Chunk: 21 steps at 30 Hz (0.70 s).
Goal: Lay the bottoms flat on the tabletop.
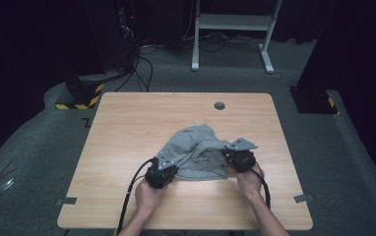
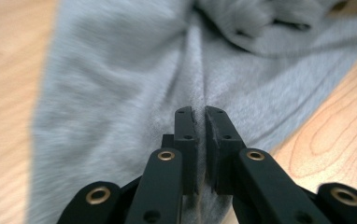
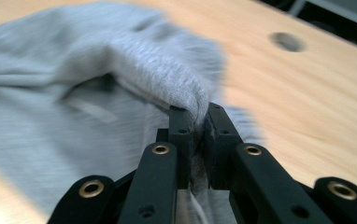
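Note:
A crumpled grey garment lies on the wooden table, a little right of centre. My left gripper sits at the cloth's front left edge, and in the left gripper view it is shut on a pinch of the grey garment. At the cloth's right side, my right gripper holds a raised fold. The right gripper view shows it shut on a thick edge of the grey garment, which bulges up over the jaws.
A round cable hole sits near the table's far edge. Two grey tape marks lie near the front corners. A white desk frame and dark equipment with cables stand on the carpet beyond the table.

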Available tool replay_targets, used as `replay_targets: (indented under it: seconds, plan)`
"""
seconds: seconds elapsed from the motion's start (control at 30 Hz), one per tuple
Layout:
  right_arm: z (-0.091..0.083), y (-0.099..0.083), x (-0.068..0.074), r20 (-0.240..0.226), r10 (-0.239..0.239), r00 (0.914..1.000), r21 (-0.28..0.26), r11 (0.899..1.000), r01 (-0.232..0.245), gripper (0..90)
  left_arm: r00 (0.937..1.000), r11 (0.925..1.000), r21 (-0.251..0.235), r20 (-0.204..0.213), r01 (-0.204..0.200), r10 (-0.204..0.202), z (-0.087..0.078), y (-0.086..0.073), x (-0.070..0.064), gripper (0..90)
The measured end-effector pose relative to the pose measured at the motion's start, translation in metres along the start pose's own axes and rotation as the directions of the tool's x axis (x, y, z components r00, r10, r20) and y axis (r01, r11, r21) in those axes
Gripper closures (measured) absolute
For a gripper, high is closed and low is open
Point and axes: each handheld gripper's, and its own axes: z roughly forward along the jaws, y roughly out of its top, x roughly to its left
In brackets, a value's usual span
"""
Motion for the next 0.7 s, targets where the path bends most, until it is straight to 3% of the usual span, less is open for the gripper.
replay_targets:
  seconds: [0.07, 0.13, 0.2, 0.23, 0.33, 0.4, 0.5, 0.57, 0.6, 0.7]
  plan:
    - [-0.003, 0.0, -0.017, 0.039, 0.045, 0.9982, 0.0, 0.999, -0.045, 82.7, 0.9999, 0.9999, -0.006, -0.012, 0.01, -0.01, -0.006, -0.001, 0.006, 83.4]
    - [0.001, -0.004, -0.031, 0.059, 0.097, 0.9936, 0.037, 0.994, -0.099, 81.3, 0.9994, 0.9993, 0.016, -0.01, 0.033, -0.033, -0.007, -0.003, 0.012, 82.9]
    - [0.012, -0.011, -0.038, 0.053, 0.137, 0.9892, 0.106, 0.984, -0.142, 72.4, 0.9993, 0.9993, 0.029, -0.027, 0.025, -0.024, -0.007, -0.005, 0.012, 78.2]
    - [0.014, -0.015, -0.038, 0.059, 0.134, 0.9892, 0.117, 0.983, -0.141, 66.1, 0.9992, 0.9995, 0.026, -0.038, 0.016, -0.015, -0.007, -0.004, 0.01, 72.2]
    - [0.0, -0.021, -0.028, 0.053, 0.141, 0.9887, 0.056, 0.988, -0.143, 55.9, 0.9995, 0.9999, -0.008, -0.029, 0.006, -0.006, -0.011, -0.002, 0.004, 58.5]
    - [-0.013, -0.022, -0.02, 0.05, 0.117, 0.9918, -0.001, 0.993, -0.117, 55.5, 0.9993, 0.9993, -0.014, -0.012, -0.034, 0.034, -0.013, 0.002, -0.004, 55.5]
    - [-0.032, -0.022, 0.0, -0.05, 0.071, 0.9962, -0.077, 0.994, -0.075, 62.7, 0.9982, 0.9985, 0.001, 0.022, -0.055, 0.055, -0.007, 0.006, -0.011, 54.9]
    - [-0.032, -0.021, 0.017, -0.105, -0.001, 0.9944, -0.057, 0.998, -0.005, 64.8, 0.9978, 0.998, 0.024, 0.033, -0.058, 0.057, 0.001, 0.007, -0.013, 54.9]
    - [-0.02, -0.022, 0.036, -0.182, -0.057, 0.9817, -0.028, 0.998, 0.052, 64.3, 0.998, 0.9977, 0.039, 0.033, -0.055, 0.054, 0.006, 0.006, -0.014, 54.9]
    - [-0.005, -0.023, 0.046, -0.211, -0.069, 0.9749, 0.012, 0.997, 0.073, 59.6, 0.9987, 0.9969, 0.065, 0.029, -0.045, 0.043, 0.016, 0.004, -0.014, 55.0]
